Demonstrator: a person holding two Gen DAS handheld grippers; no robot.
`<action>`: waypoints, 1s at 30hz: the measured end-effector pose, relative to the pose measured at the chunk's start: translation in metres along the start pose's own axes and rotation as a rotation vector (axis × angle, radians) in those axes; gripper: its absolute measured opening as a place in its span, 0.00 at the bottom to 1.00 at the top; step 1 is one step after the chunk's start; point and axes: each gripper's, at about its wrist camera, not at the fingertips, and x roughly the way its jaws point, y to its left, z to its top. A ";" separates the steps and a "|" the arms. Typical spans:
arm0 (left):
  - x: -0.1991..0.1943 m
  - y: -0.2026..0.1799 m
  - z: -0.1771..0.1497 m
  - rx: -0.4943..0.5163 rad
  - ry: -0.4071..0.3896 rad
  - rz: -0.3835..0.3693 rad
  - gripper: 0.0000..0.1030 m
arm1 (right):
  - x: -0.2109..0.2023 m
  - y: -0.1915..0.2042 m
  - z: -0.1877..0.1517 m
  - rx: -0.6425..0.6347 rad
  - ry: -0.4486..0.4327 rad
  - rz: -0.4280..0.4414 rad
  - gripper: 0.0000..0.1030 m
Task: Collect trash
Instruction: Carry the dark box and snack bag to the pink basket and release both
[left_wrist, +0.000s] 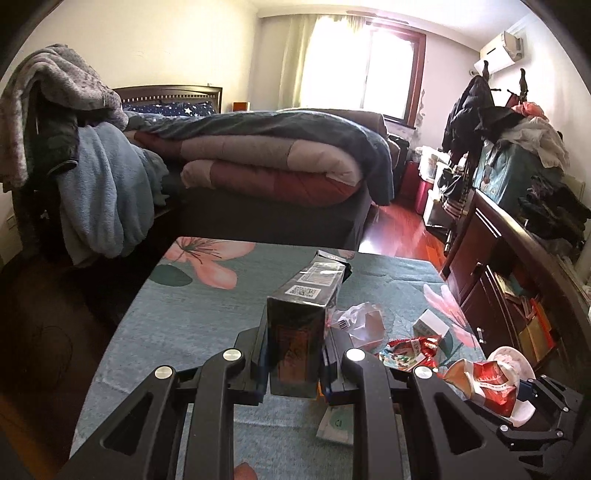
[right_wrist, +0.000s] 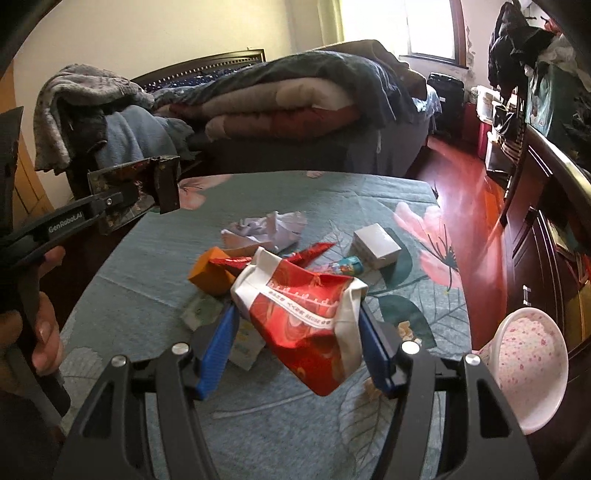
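Table (right_wrist: 258, 424) under a teal flowered cloth, litter scattered mid-top: crumpled paper (right_wrist: 269, 230), white box (right_wrist: 376, 245), orange box (right_wrist: 210, 275). Pink bin (right_wrist: 532, 369) at right edge. Left gripper (left_wrist: 293, 354) clamps dark carton (left_wrist: 306, 295), raised. Right gripper (right_wrist: 299, 332) pinches red bag (right_wrist: 306, 317) above the table.

Your left gripper (left_wrist: 293, 363) is full, clamped on a dark box (left_wrist: 303, 314) raised over the surface (left_wrist: 207, 317). Your right gripper (right_wrist: 295, 328) is full too, closed on a red and white bag (right_wrist: 306, 314). Below it, litter crowds the middle of the surface: crumpled paper (right_wrist: 269, 229), an orange box (right_wrist: 210, 275), a small white box (right_wrist: 376, 245) and foil wrappers (right_wrist: 314, 253). The left and far stretches of cloth lie bare. A pink bin (right_wrist: 532, 373) stands just off the right edge, a dark cabinet (left_wrist: 495, 266) beyond it. The bed (left_wrist: 273, 173) blocks the far side.
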 end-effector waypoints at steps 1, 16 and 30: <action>-0.003 0.000 0.000 -0.002 -0.003 -0.001 0.21 | -0.003 0.002 0.000 0.000 -0.004 0.002 0.61; -0.031 -0.014 0.000 0.014 -0.034 -0.043 0.21 | -0.033 0.001 -0.013 0.015 -0.036 0.011 0.61; -0.026 -0.107 0.000 0.135 -0.023 -0.209 0.21 | -0.072 -0.068 -0.034 0.128 -0.080 -0.070 0.61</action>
